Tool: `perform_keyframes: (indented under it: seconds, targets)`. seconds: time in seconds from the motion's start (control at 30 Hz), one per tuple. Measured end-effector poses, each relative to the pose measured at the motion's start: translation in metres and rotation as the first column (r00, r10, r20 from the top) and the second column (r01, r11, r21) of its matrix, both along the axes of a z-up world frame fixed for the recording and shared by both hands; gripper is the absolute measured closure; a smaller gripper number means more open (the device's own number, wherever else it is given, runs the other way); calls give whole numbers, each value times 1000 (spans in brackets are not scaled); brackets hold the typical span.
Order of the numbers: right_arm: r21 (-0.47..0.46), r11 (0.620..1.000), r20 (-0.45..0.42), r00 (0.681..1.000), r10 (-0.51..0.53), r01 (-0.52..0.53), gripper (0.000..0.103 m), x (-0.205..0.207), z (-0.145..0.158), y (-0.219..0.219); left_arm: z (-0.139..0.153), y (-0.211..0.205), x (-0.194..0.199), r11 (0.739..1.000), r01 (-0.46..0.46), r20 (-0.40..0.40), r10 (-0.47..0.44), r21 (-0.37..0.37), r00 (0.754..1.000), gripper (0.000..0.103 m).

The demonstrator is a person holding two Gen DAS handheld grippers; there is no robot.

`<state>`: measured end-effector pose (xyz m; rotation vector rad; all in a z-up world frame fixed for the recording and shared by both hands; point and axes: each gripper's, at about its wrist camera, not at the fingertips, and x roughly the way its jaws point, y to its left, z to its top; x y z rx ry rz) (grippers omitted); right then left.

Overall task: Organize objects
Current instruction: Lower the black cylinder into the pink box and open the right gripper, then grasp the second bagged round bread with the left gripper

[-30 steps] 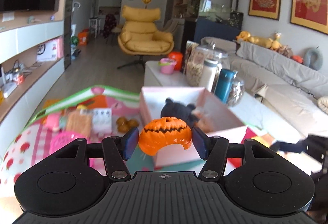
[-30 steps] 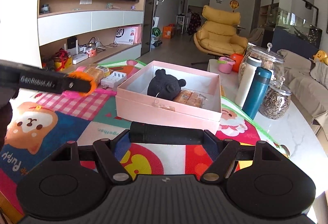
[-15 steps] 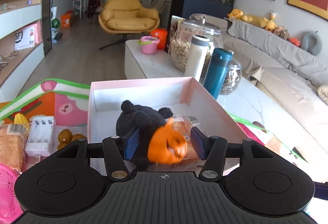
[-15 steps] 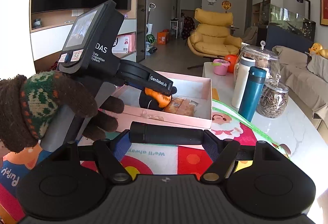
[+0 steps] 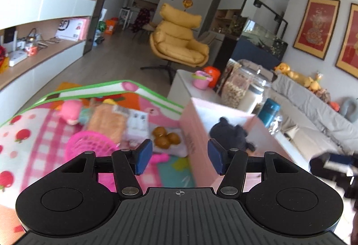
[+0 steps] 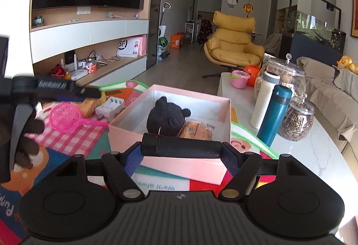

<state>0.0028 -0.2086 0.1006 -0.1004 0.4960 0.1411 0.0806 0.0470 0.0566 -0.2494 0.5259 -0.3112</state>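
Note:
In the left wrist view my left gripper (image 5: 179, 157) is open and empty. It hangs over the left wall of the pink box (image 5: 197, 128), above a bag of brown buns (image 5: 165, 137). A black plush (image 5: 228, 135) lies in the box. The right wrist view shows my right gripper (image 6: 182, 149) shut on a black cylinder (image 6: 182, 148), held crosswise just before the pink box's (image 6: 170, 164) near wall. The black plush (image 6: 166, 118) rests there beside wrapped snacks (image 6: 197, 130). The left gripper (image 6: 94, 93), in a gloved hand (image 6: 22, 133), reaches in from the left. No orange pumpkin shows in either view.
On the colourful mat (image 6: 73, 144) left of the box lie a pink strainer (image 6: 64, 117), a white battery case (image 6: 109, 106) and a bread packet (image 5: 107, 124). Right of the box stand a teal bottle (image 6: 274, 115), a white bottle (image 6: 264, 99) and glass jars (image 6: 297, 119).
The left gripper held an orange pumpkin over the box; now it is empty and has swung left to the box's outer wall. The right gripper keeps the cylinder and has edged toward the box.

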Motion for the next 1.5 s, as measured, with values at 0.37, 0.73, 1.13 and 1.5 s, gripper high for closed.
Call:
perform_keyframes:
  seconds: [0.37,0.73,1.13,1.5]
  targets:
    - [84,996,-85,996,-1,8,13,75,5,18,-23,48,-28,989,-94,-35,99,117,995,44]
    - [-21,997,-88,993,73,-75,4,16,-46,38,-24,82,10,963,-266,-109,269,45,957,44]
    - [10,998,-169,984,55,-54,4,14,-92,39,-9,43,99,964,-102,-153,143,245,978,44]
    - [23,997,-136,987,80,-77,0,8,-90,39,-25,8,114,931,-82,-166,149,355,975,37]
